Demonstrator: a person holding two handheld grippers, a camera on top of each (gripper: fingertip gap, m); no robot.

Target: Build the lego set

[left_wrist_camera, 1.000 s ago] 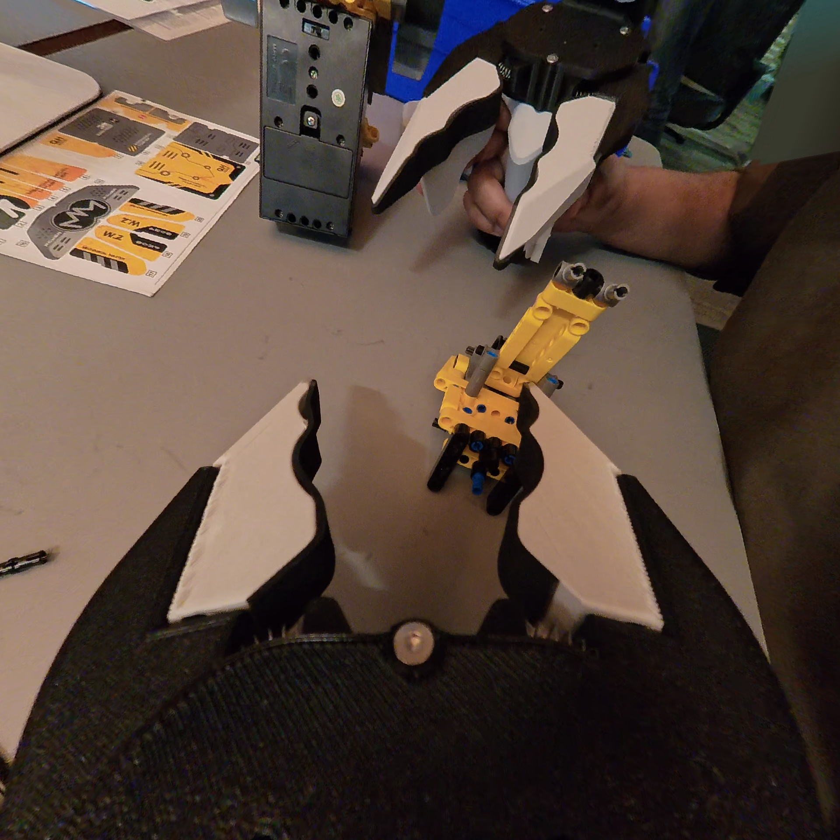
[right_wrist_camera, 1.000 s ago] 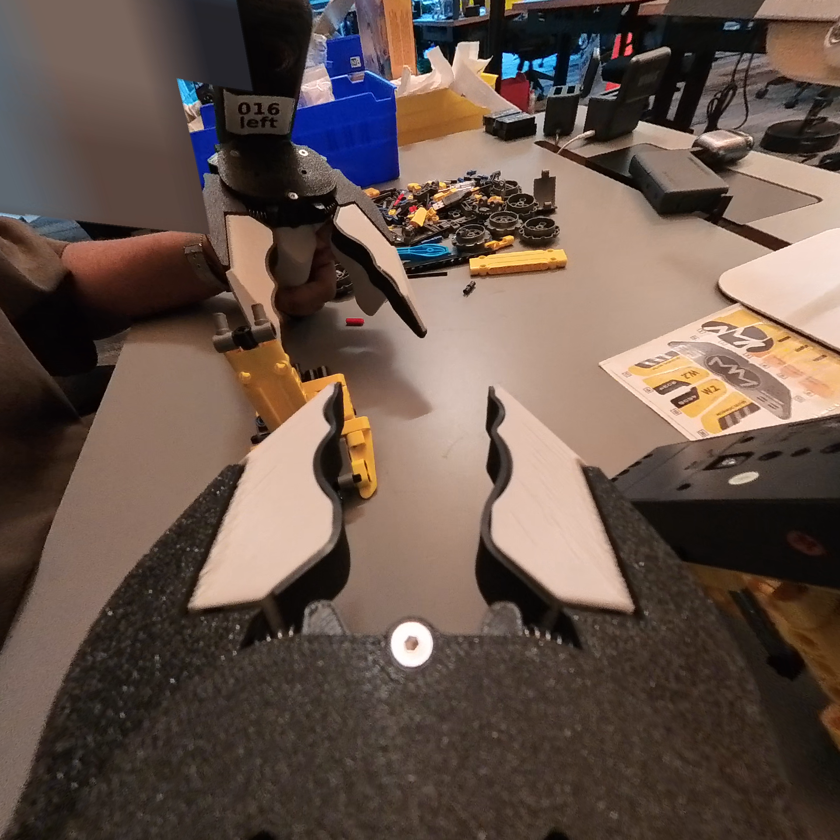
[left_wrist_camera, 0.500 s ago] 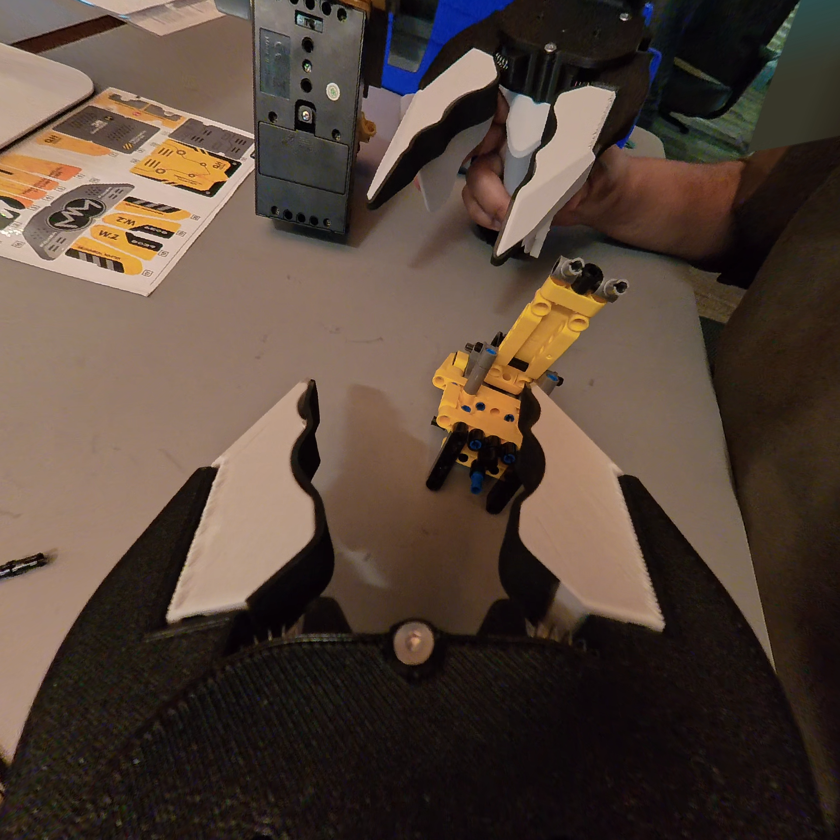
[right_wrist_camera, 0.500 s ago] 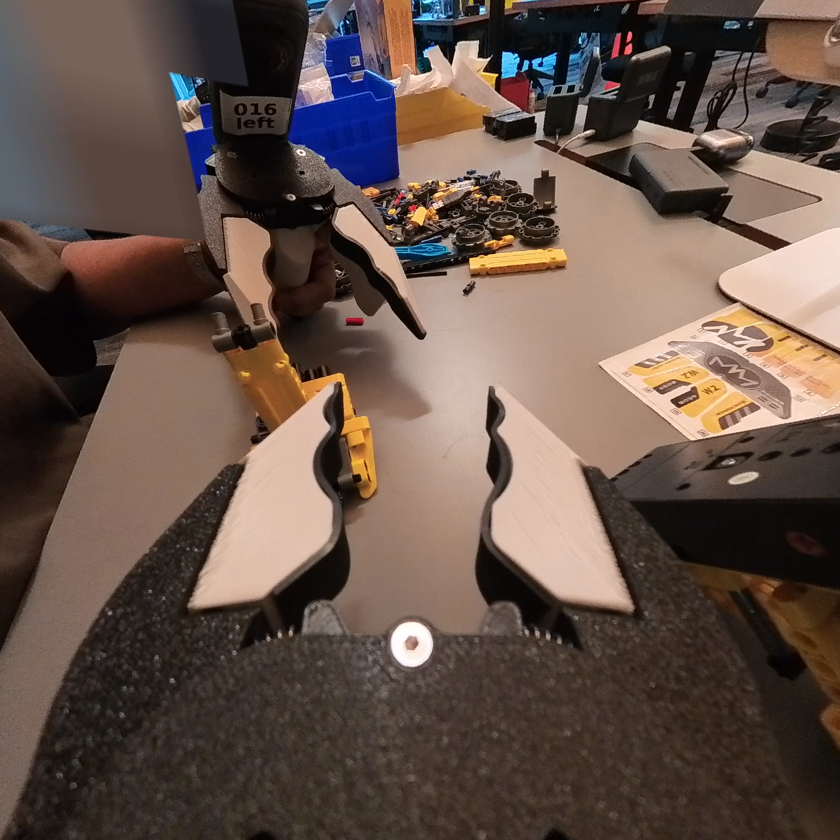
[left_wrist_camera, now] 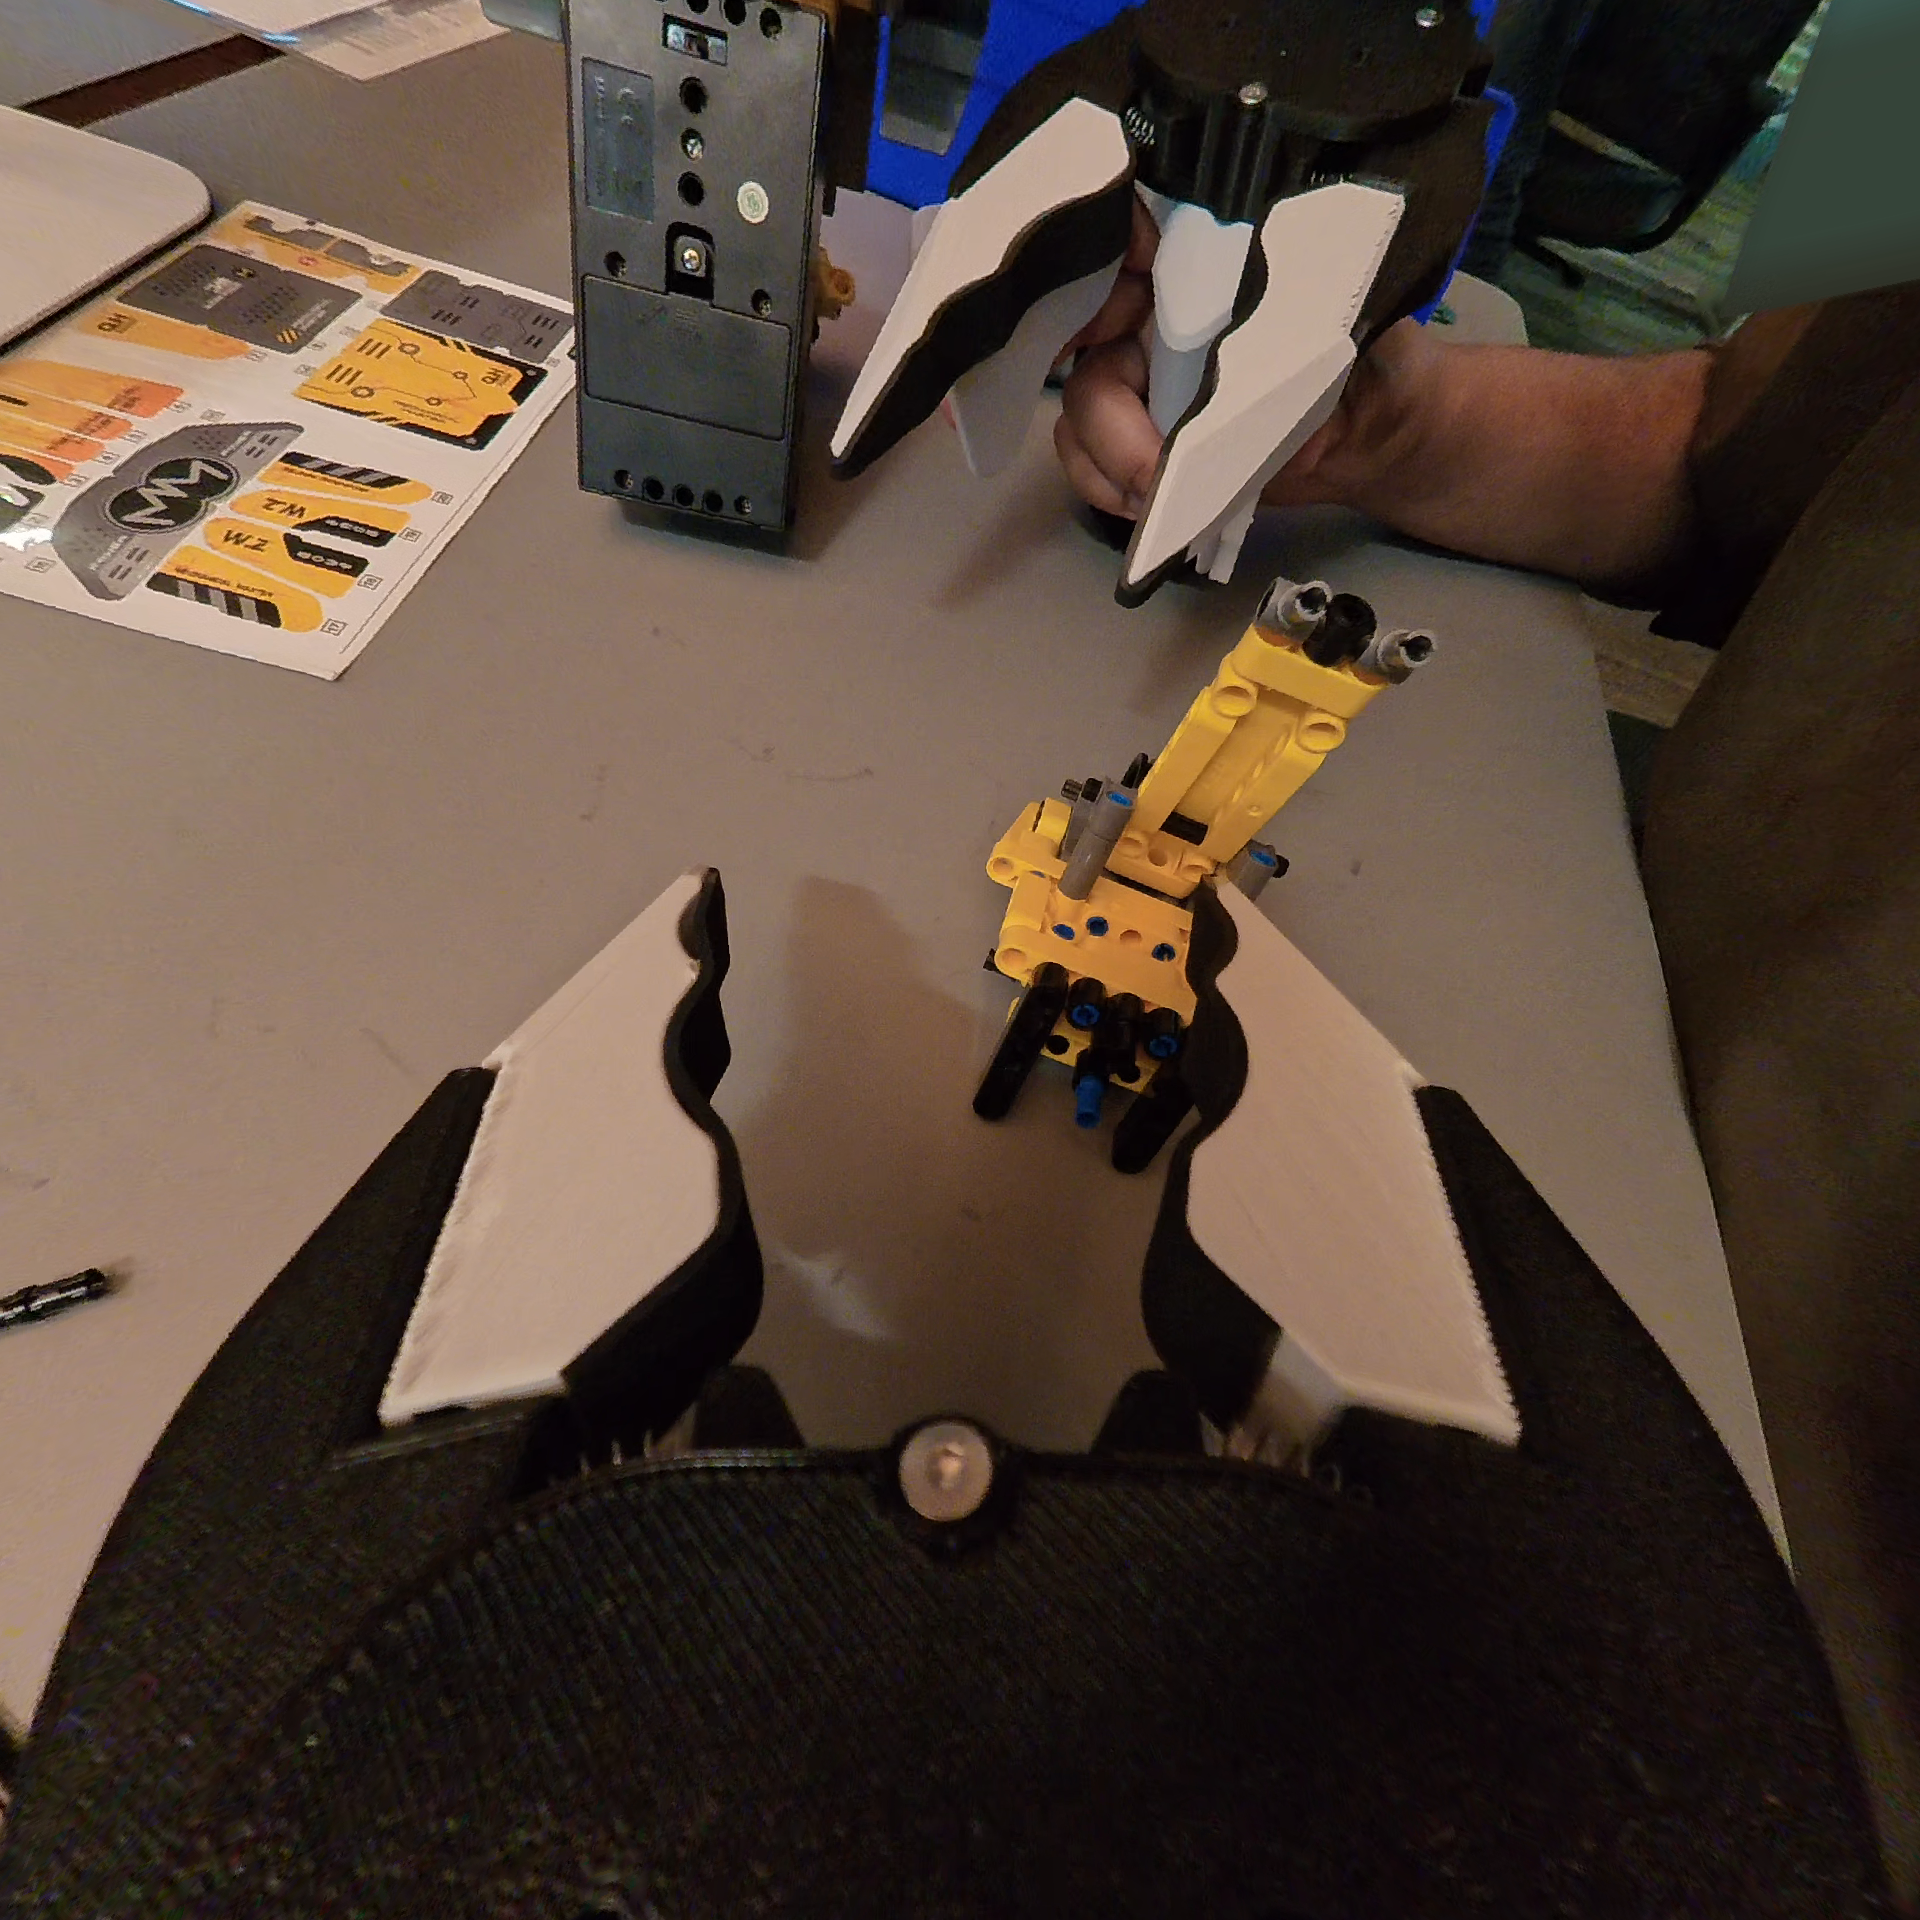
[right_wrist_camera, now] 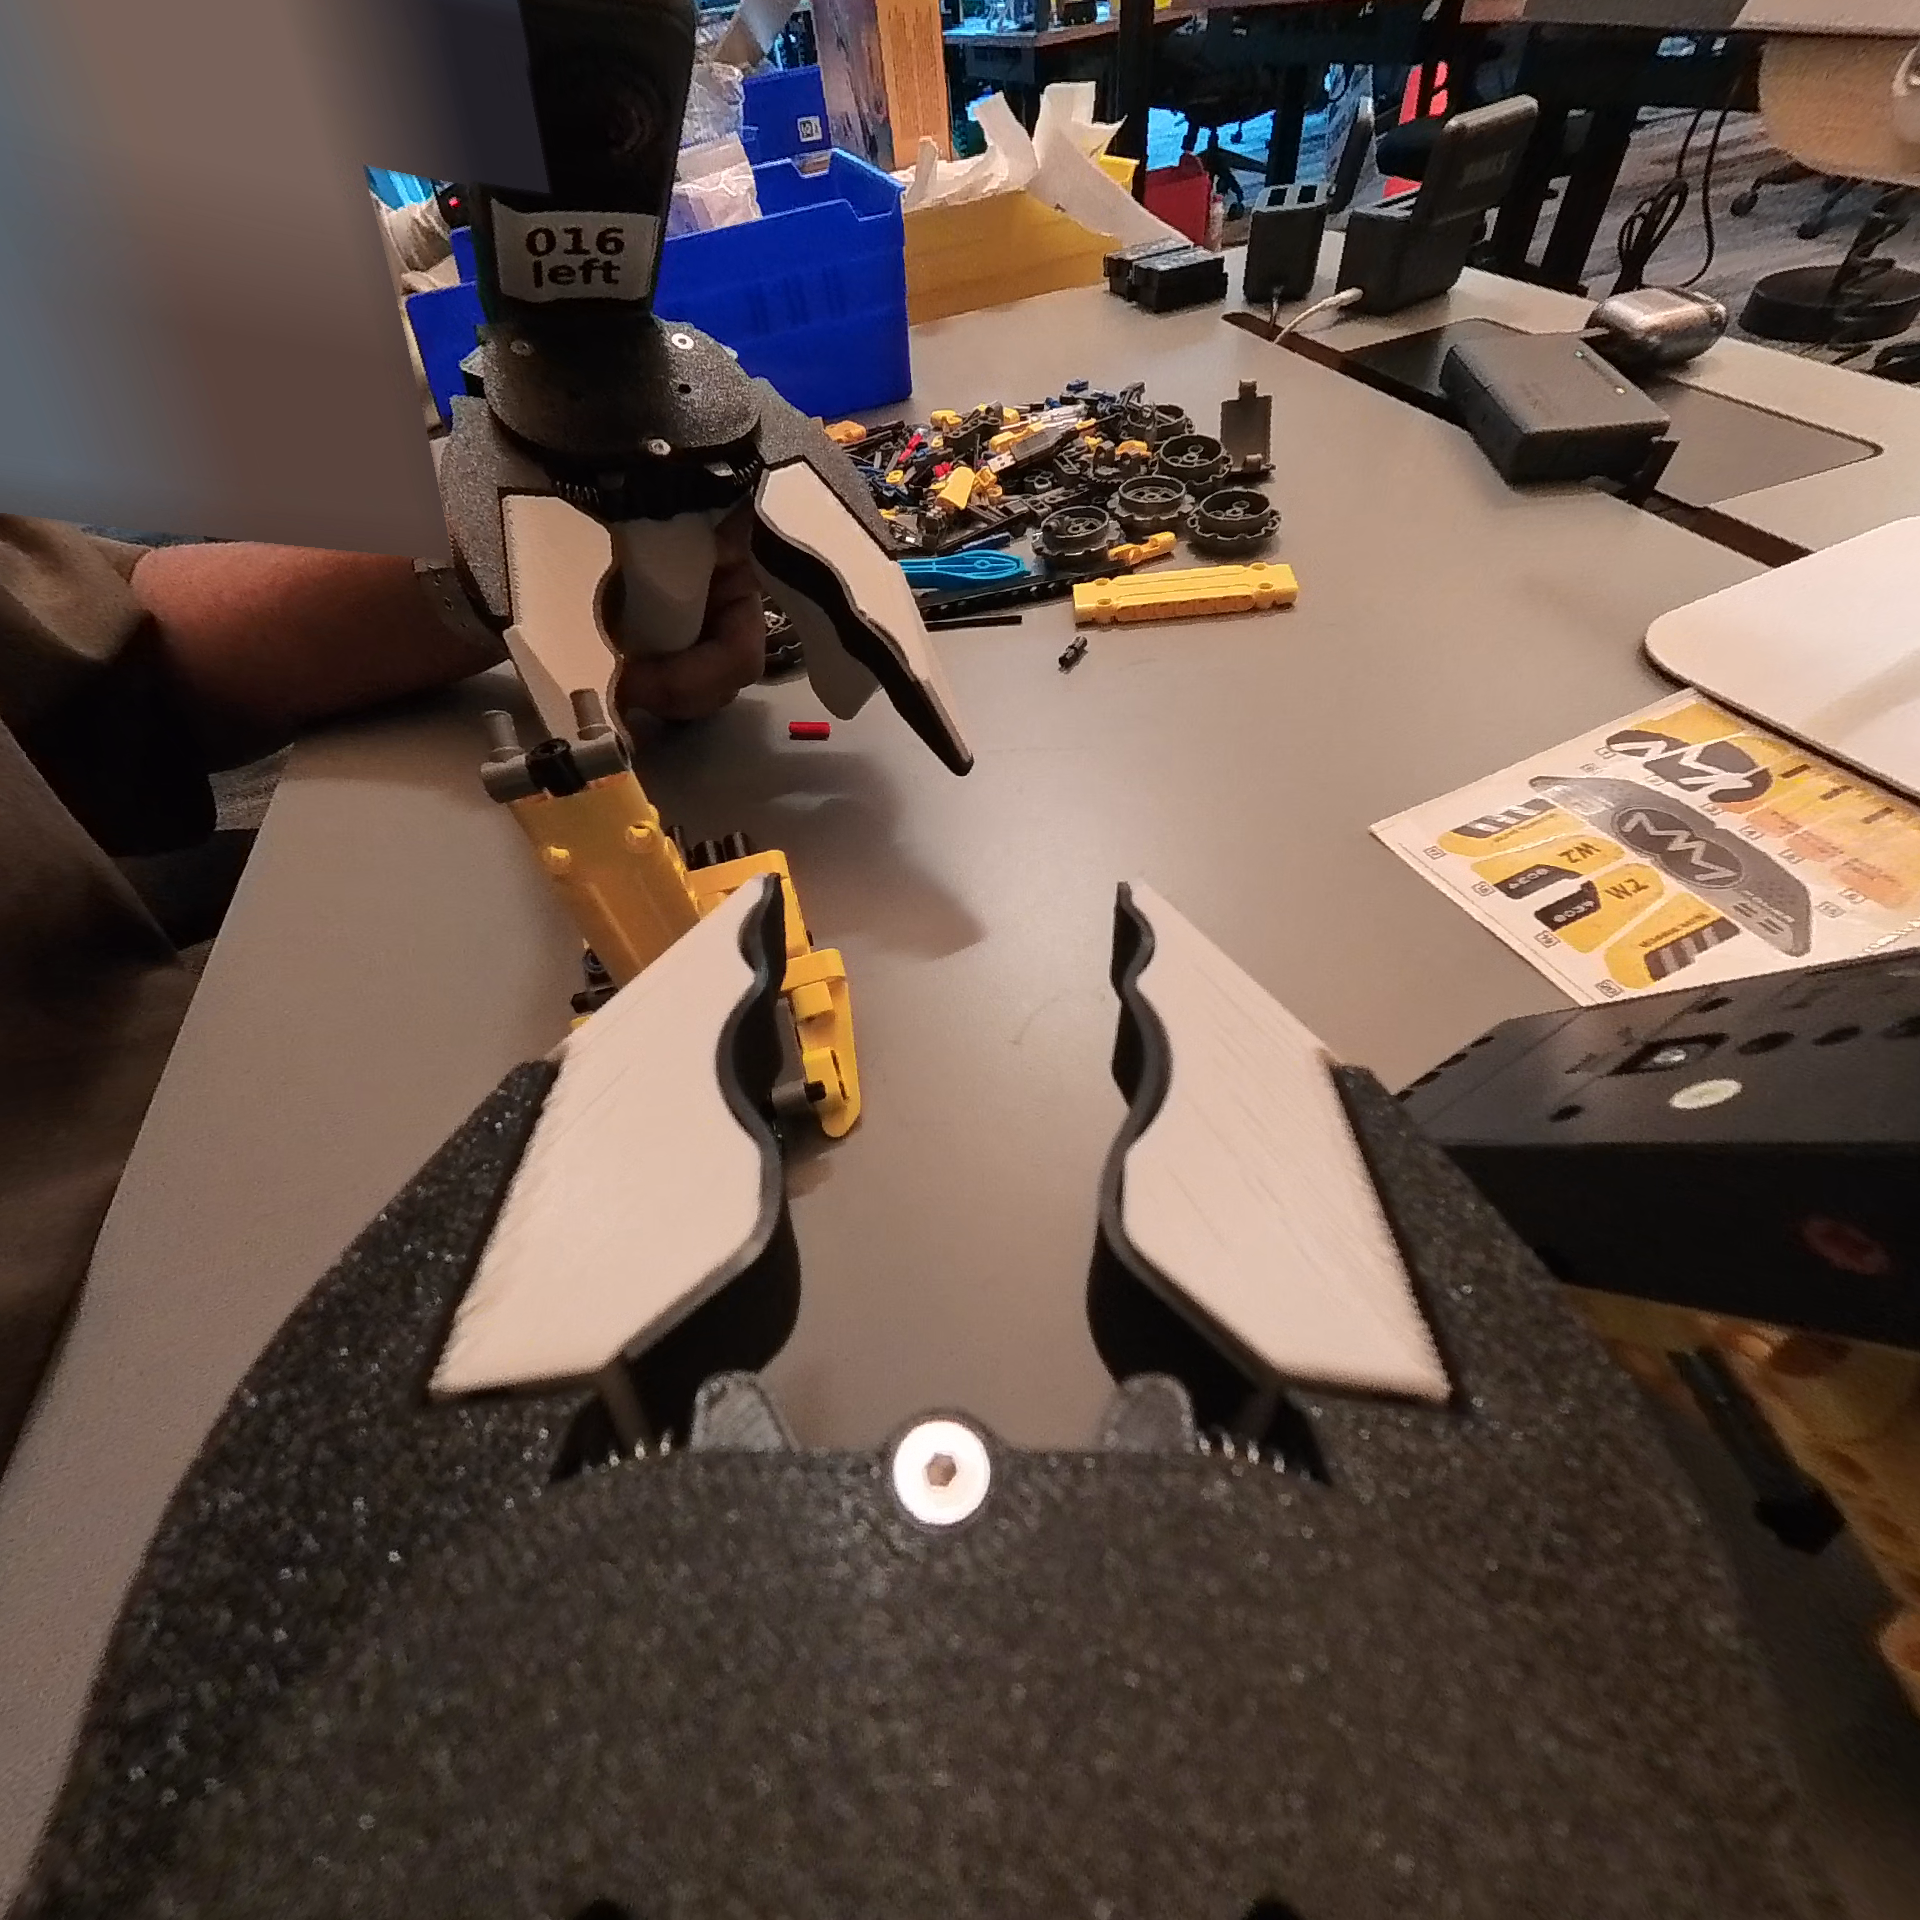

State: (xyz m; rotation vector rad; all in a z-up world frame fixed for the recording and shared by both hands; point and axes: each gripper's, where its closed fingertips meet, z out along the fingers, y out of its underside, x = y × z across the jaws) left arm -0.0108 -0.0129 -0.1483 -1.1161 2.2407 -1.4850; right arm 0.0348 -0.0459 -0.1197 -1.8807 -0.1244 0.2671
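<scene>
Nothing has shifted: your left gripper (left_wrist_camera: pixel 956 904) and right gripper (right_wrist_camera: pixel 948 894) both stay spread wide and empty, facing each other over the table (left_wrist_camera: pixel 416 831). The yellow brick assembly (left_wrist_camera: pixel 1101 914) stands between them, near the table's edge by your body.

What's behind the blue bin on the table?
Behind the blue bin, the right wrist view shows a yellow box with white paper in it, then dark desks and chairs. The bin's wall hides whatever sits low directly behind it.
</scene>
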